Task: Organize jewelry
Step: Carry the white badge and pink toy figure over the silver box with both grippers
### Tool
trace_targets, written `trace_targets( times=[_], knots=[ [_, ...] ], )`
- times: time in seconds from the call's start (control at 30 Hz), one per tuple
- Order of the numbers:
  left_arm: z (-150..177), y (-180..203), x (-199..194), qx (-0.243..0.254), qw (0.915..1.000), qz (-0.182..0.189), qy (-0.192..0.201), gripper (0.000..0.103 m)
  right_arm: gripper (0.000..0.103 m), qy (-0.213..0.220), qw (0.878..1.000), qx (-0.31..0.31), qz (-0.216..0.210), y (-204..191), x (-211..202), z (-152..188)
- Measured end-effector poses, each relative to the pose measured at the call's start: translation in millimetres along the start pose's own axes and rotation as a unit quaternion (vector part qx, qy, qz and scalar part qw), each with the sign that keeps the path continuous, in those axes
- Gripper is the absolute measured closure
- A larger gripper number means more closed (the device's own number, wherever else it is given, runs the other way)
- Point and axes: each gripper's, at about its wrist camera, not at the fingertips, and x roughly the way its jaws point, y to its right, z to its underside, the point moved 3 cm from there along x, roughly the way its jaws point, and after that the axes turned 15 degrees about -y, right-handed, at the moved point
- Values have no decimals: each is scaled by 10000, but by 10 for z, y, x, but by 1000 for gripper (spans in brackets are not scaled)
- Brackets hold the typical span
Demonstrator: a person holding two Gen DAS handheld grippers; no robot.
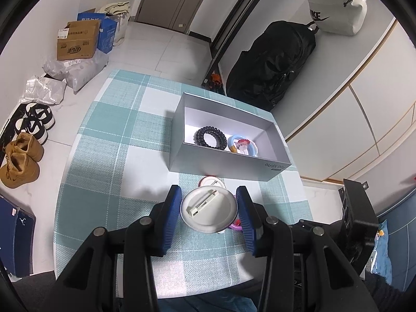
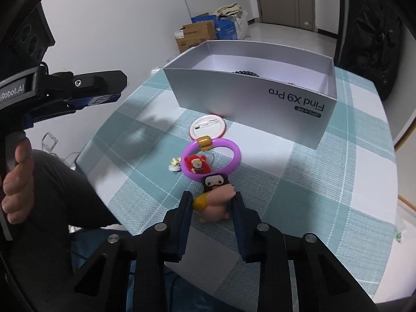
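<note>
Two badges [image 2: 207, 127] before the box [image 2: 249, 88].

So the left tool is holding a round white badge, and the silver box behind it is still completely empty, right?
Not quite. The left tool does hold the round white badge, but the silver box is not empty: the left wrist view shows a black beaded bracelet and a blue ring with a charm lying inside it.

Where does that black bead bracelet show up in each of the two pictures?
Left wrist view: the black bead bracelet lies inside the silver box, at center, left of a blue ring.
Right wrist view: only its top edge peeks over the box's near wall.
Shared landmark: the silver box.
</note>
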Motion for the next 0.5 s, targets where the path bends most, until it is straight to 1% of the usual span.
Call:
trace_targets(
  times=[0.03, 0.17, 0.43, 0.5],
  knots=[
    [-1, 1, -2, 9, 10000, 1, 3, 65, 74, 4, 10000, -23, 54, -8, 0, 0],
    [0, 3, -7, 22, 10000, -13, 15, 65, 74, 8, 10000, 96, 21, 42, -9, -10],
    [-2, 11, -12, 38, 10000, -42, 20, 65, 74, 163, 9996, 229, -48, 97, -105, -21],
    [-1, 16, -13, 46, 10000, -53, 38, 65, 74, 218, 9993, 292, 24, 123, -128, -28]
  ],
)
